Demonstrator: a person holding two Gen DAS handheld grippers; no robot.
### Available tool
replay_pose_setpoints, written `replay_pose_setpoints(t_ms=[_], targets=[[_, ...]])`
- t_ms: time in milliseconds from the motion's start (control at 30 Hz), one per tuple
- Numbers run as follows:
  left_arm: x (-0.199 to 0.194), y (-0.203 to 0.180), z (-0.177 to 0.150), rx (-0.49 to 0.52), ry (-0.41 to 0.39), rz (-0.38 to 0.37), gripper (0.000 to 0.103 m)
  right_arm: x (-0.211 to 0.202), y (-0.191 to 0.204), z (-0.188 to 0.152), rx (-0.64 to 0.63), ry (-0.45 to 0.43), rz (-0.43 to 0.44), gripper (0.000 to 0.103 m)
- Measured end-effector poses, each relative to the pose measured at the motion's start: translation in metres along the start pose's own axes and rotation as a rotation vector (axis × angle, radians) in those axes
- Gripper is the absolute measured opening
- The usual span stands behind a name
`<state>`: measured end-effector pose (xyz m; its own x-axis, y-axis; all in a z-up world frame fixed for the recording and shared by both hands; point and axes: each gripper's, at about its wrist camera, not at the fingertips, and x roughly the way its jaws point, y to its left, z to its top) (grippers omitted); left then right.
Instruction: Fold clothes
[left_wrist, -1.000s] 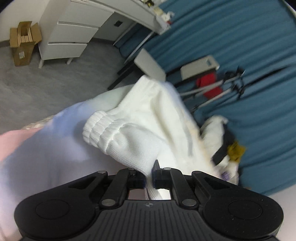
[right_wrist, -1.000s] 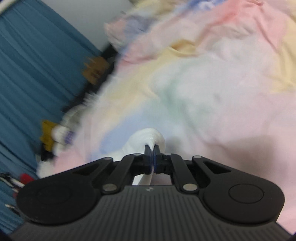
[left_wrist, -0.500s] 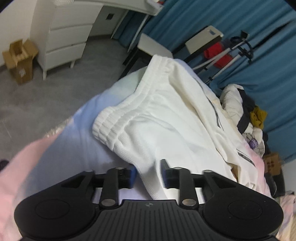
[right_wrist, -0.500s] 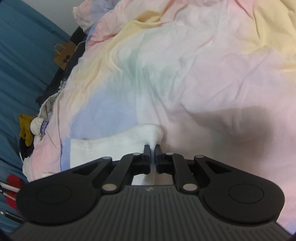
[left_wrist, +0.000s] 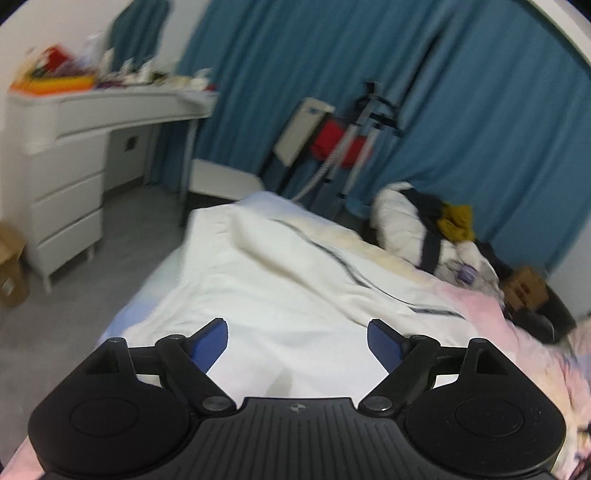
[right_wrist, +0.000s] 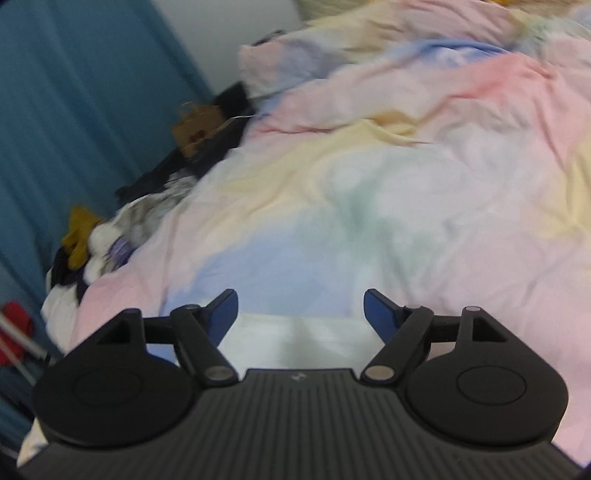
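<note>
left gripper (left_wrist: 297, 341) jaws spread over white garment (left_wrist: 266, 291) on bed (left_wrist: 517, 332); right gripper (right_wrist: 300, 312) jaws spread, garment edge near.

A cream-white knitted garment (left_wrist: 280, 295) carries thin dark stripes. The pastel tie-dye bedsheet (right_wrist: 406, 192) blends pink, yellow, blue and green. Pleated teal curtains (left_wrist: 461, 110) hang behind. Both grippers' pads (right_wrist: 376, 314) are blue.

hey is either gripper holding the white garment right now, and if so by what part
Nothing is held. The left gripper and right gripper are both open, with the white garment lying loose on the bedspread.
</note>
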<state>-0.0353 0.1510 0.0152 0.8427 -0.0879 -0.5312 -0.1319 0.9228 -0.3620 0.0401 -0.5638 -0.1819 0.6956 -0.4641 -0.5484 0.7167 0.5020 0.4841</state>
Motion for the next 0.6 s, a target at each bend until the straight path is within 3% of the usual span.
replay_pose_setpoints(t_ms=[167,367,600], targets=[[0.014,-0.064,-0.008,0.101,-0.002,-0.074,0.085,-0.002,0.035,-0.015,-0.100,0.042,0.132,0.077],[0.061,-0.137,-0.041,0.196,0.021,-0.147,0.085,-0.004,0.070,-0.036,-0.136,0.125,0.311,0.077],[0.128,-0.180,-0.085,0.205,0.065,-0.170,0.085,0.010,0.101,-0.065,-0.222,0.208,0.413,0.077]])
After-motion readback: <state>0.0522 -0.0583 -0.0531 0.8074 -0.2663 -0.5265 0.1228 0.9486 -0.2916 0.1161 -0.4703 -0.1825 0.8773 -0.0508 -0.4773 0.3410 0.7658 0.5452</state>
